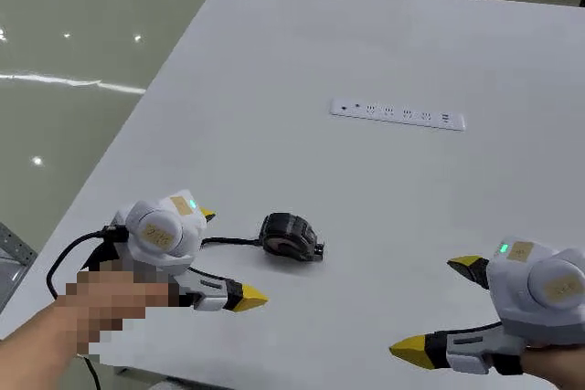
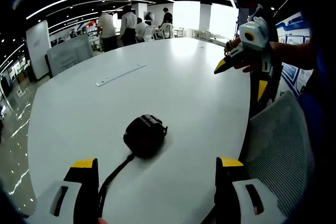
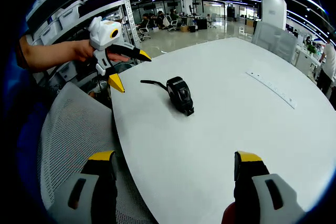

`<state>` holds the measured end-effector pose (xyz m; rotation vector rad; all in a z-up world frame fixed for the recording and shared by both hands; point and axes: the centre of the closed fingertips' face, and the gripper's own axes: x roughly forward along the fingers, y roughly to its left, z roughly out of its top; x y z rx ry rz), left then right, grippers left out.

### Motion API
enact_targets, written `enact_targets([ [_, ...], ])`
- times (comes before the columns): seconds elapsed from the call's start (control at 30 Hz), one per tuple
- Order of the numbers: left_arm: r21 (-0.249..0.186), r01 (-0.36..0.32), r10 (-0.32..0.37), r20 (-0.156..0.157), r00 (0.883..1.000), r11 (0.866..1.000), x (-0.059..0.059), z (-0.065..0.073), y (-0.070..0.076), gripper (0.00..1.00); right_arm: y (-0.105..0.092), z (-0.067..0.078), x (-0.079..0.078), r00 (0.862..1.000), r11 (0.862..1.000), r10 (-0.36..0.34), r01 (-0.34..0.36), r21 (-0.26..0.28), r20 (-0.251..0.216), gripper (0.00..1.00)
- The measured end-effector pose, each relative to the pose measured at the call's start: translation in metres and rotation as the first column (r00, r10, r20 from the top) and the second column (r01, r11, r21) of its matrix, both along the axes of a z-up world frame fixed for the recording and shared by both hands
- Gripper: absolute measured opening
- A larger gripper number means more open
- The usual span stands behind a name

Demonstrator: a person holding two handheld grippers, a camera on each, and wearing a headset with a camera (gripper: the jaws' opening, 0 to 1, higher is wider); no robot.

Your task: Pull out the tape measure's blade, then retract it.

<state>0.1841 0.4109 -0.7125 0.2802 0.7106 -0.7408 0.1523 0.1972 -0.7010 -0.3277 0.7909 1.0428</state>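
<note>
A black tape measure [image 1: 290, 236] lies on the white table [image 1: 366, 52] with its black wrist strap trailing to the left; its blade is inside the case. It appears as the tape measure [image 2: 145, 135] straight ahead in the left gripper view and as the tape measure [image 3: 181, 94] in the right gripper view. My left gripper [image 1: 228, 258] is open at the table's near left edge, a short way left of the tape. My right gripper [image 1: 439, 308] is open at the near right, well apart from the tape. Neither holds anything.
A white power strip [image 1: 398, 114] lies farther back on the table. The table's left edge drops to a glossy floor. A grey mesh chair [image 3: 73, 124] stands by the near edge. People stand in the background beyond the table.
</note>
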Motion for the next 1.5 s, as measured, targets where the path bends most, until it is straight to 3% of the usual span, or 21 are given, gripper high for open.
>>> enact_targets([
  [0.53,0.068,0.094,-0.095,0.013,0.995,0.993,0.024,-0.016,-0.015,0.83,0.027,-0.026,0.018,0.996,0.996,0.092,-0.092,-0.019,0.000,0.83],
  [0.87,0.112,0.188,-0.191,0.017,0.981,0.976,0.036,-0.026,-0.024,0.80,0.043,-0.043,0.034,0.984,0.983,0.180,-0.179,-0.033,0.018,0.74],
  [1.03,0.148,0.235,-0.241,0.020,0.970,0.961,0.042,-0.033,-0.029,0.77,0.051,-0.053,0.043,0.973,0.973,0.226,-0.223,-0.053,0.044,0.69],
  [1.5,0.247,0.366,-0.381,0.013,0.925,0.897,0.053,-0.053,-0.042,0.69,0.080,-0.078,0.064,0.944,0.947,0.320,-0.317,-0.050,0.083,0.55],
])
